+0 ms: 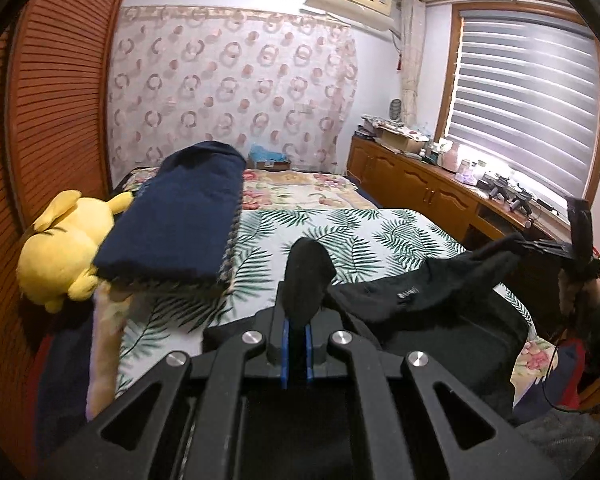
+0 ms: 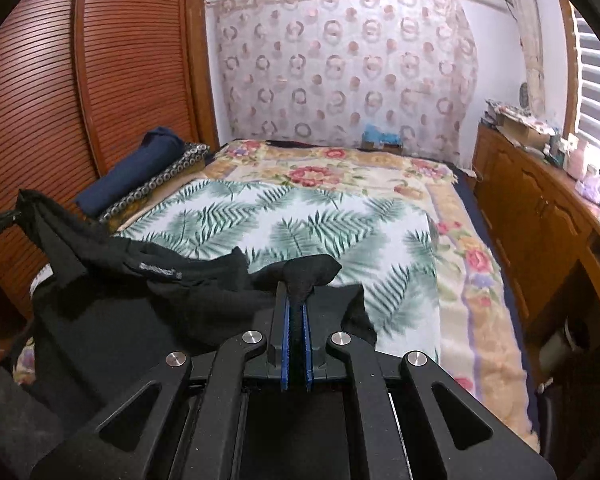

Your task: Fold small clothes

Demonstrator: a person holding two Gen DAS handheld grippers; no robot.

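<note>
A black garment (image 1: 440, 312) with a small label hangs stretched between my two grippers above the bed. My left gripper (image 1: 297, 320) is shut on one corner of it, a tuft of black cloth sticking out past the blue pads. My right gripper (image 2: 296, 312) is shut on the other corner of the black garment (image 2: 140, 300). In the left wrist view the right gripper (image 1: 556, 248) shows at the far right, holding the cloth. In the right wrist view the left gripper (image 2: 4, 220) shows at the far left edge.
The bed carries a palm-leaf sheet (image 2: 300, 220) over a floral blanket (image 2: 460, 240). A folded navy blanket (image 1: 180, 220) and a yellow plush toy (image 1: 60, 248) lie at the left. A wooden louvred wardrobe (image 2: 60, 80) stands left, a cluttered wooden cabinet (image 1: 420, 176) right.
</note>
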